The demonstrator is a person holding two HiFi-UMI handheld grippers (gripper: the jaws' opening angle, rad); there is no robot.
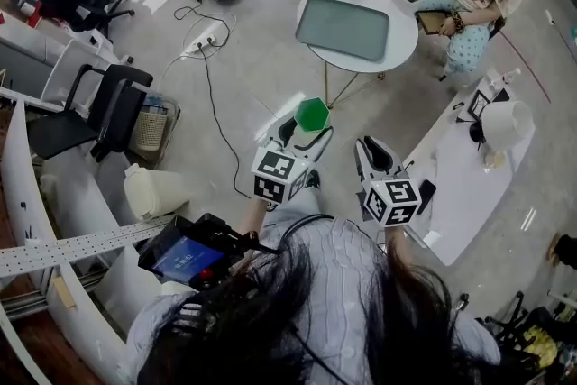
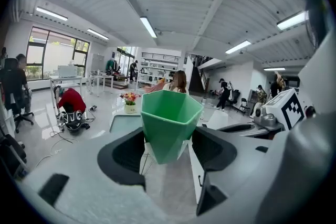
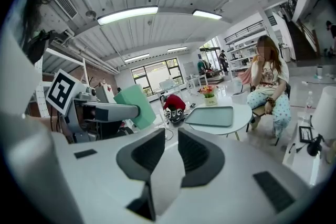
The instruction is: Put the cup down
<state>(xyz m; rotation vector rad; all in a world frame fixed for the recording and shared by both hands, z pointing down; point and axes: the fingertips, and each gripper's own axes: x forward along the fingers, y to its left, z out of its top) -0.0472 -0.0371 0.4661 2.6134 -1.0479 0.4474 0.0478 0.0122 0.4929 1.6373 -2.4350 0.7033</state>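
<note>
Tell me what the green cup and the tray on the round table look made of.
Green cup: likely plastic, matte and opaque; flat facets, uniform colour, soft sheen. Tray: possibly plastic or coated metal, grey-green and smooth; only faint glare shows.

Green cup (image 2: pixel 169 124) with flat faceted sides, wide at the open mouth and narrowing toward the base, nothing visible inside. Pinched around its lower half between the jaws of the left gripper (image 2: pixel 168 152), mouth up and pretty much upright, sticking out past the jaw tips with the rim well above them, up in the air. Off to the left of the right gripper (image 3: pixel 171 150), clear of it and not touching.
</note>
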